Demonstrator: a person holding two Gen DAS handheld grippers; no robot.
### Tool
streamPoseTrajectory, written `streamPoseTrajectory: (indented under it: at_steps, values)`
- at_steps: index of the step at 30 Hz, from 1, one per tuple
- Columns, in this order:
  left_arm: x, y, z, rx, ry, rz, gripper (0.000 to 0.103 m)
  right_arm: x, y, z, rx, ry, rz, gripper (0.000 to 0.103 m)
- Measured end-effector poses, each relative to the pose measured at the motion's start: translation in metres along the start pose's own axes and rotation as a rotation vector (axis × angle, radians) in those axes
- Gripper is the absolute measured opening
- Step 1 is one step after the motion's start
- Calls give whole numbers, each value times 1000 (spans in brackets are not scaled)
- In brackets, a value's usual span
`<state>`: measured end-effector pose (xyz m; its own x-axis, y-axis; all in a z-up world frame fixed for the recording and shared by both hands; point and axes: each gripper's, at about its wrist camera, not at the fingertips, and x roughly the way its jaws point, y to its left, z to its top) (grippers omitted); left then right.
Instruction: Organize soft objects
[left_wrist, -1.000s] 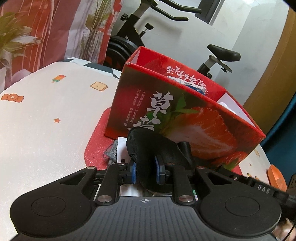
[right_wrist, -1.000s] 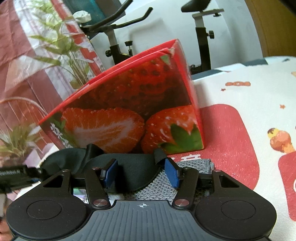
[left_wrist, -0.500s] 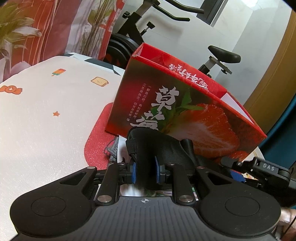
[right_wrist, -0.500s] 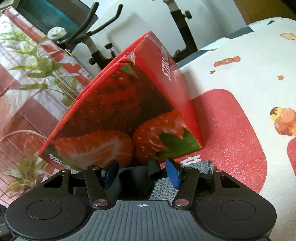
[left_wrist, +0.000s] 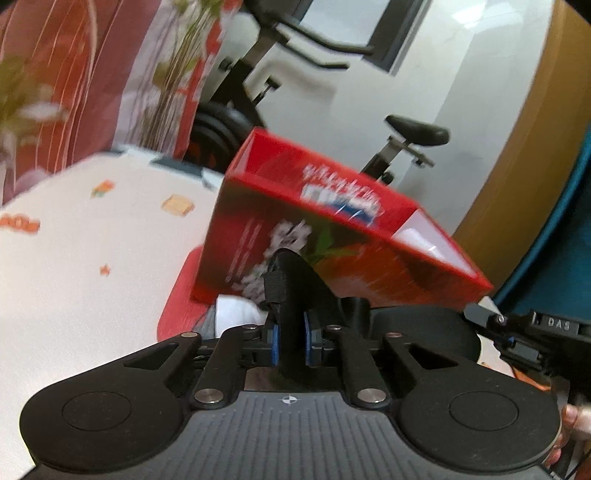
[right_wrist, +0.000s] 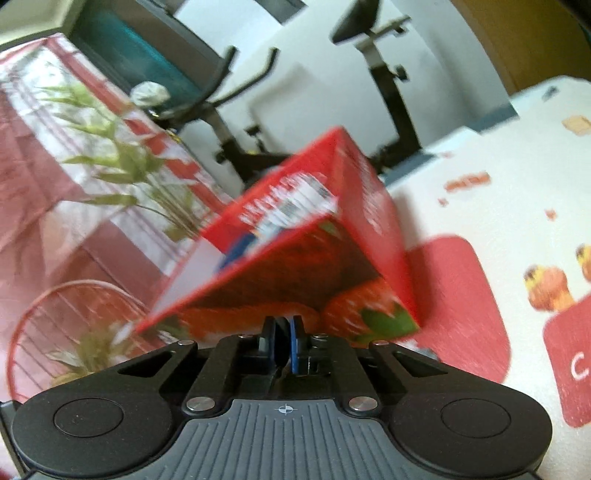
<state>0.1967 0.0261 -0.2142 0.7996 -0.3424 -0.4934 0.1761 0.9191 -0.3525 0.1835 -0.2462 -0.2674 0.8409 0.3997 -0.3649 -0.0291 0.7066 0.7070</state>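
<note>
My left gripper is shut on a black soft strap-like cloth, held up in front of the open red strawberry box. The cloth stretches right toward my right gripper, whose body shows at the right edge of the left wrist view. In the right wrist view my right gripper is shut on the other end of the black cloth, just before the red box. Both views are blurred by motion.
A grey knitted piece and something white lie on the red mat below the box. The white patterned tablecloth spreads left. An exercise bike and curtain stand behind the table.
My right gripper has closed on the black cloth. Both grippers have risen with it, so the box's open top now shows in both views.
</note>
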Motion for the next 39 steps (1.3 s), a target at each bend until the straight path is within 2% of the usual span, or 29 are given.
streamPoseTrajectory:
  at_steps: [9, 15, 20, 23, 33, 39]
  values:
    - [-35, -18, 24, 57, -144, -25, 11, -22, 48, 29, -94, -72, 135, 5]
    - [-37, -28, 49, 94, -189, -35, 11, -27, 70, 51, -151, -111, 177, 5]
    - [-20, -31, 79, 90, -188, -51, 11, -19, 80, 72, -219, -121, 151, 5]
    - [-4, -36, 96, 124, -190, -41, 11, -8, 80, 86, -242, -126, 123, 5]
    - [67, -43, 145, 143, -126, -20, 11, 51, 67, 135, -195, -101, 48, 5]
    - [114, -34, 162, 99, -15, -27, 11, 89, 61, 162, -178, -67, -1, 5]
